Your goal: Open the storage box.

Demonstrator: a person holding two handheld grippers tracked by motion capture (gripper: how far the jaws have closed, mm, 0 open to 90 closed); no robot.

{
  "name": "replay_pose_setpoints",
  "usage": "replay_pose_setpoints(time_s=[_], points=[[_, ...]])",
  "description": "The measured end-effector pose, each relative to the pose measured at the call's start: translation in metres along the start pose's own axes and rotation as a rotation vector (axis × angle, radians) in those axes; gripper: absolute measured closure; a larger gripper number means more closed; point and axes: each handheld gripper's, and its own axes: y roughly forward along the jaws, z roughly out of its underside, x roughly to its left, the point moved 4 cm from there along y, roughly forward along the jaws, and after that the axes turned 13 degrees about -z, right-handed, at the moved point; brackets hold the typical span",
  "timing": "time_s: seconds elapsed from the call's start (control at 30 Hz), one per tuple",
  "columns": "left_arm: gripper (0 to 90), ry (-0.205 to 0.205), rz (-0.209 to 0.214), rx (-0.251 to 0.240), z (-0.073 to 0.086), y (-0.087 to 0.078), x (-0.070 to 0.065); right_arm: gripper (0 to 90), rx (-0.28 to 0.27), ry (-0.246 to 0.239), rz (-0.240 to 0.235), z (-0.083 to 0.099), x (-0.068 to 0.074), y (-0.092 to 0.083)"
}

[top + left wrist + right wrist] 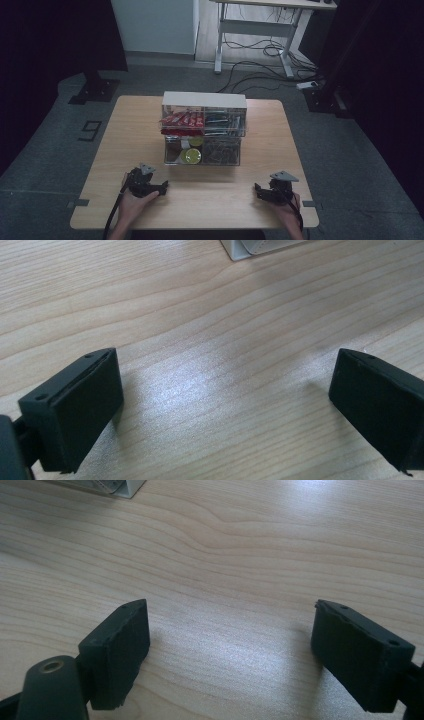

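High view first: my wooden table (pixel 125 145) takes up most of the scene. At its far middle stands the clear drawer organiser (pixel 204 127), white on top. Its upper tier is pulled forward, with red packs (pixel 182 119) on the left and dark items on the right. The lower drawer holds a yellow-green round tin (pixel 190 156).

Both of my tongs sit near the front edge, well apart from the organiser. My left gripper (pixel 225 405) has its jaws spread wide over bare wood, grasping nothing. My right gripper (pixel 232 650) is likewise released, with bare tabletop between its jaws.
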Motion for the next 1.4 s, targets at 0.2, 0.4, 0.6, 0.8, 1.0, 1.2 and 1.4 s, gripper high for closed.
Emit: replay_pose_setpoints(time_s=[0.2, 0.4, 0.6, 0.8, 1.0, 1.2, 1.4], points=[[3.5, -0.007, -0.003, -0.005, 0.002, -0.002, 0.002, 15.9, 0.000, 0.000, 0.000, 0.000, 0.000, 0.000], [14.6, -0.027, -0.017, -0.011, 0.003, -0.007, 0.005, 15.9, 0.000, 0.000, 0.000, 0.000, 0.000, 0.000], [21.2, -0.075, -0.007, -0.062, 0.004, -0.019, 0.012, 16.2, 0.000, 0.000, 0.000, 0.000, 0.000, 0.000], [30.2, -0.094, -0.009, -0.119, 0.002, -0.031, 0.017, 16.7, -0.002, 0.000, 0.000, 0.000, 0.000, 0.000], [41.9, -0.127, -0.003, -0.153, -0.003, -0.045, 0.020, 17.1, -0.003, 0.001, 0.002, 0.000, -0.001, 0.000], [46.6, -0.133, 0.016, -0.167, -0.005, -0.052, 0.020, 17.4, -0.004, 0.001, 0.003, 0.000, -0.001, 0.000], [49.3, -0.130, 0.034, -0.178, -0.009, -0.059, 0.020, 17.6, -0.004, 0.002, 0.005, 0.000, -0.001, -0.001]])
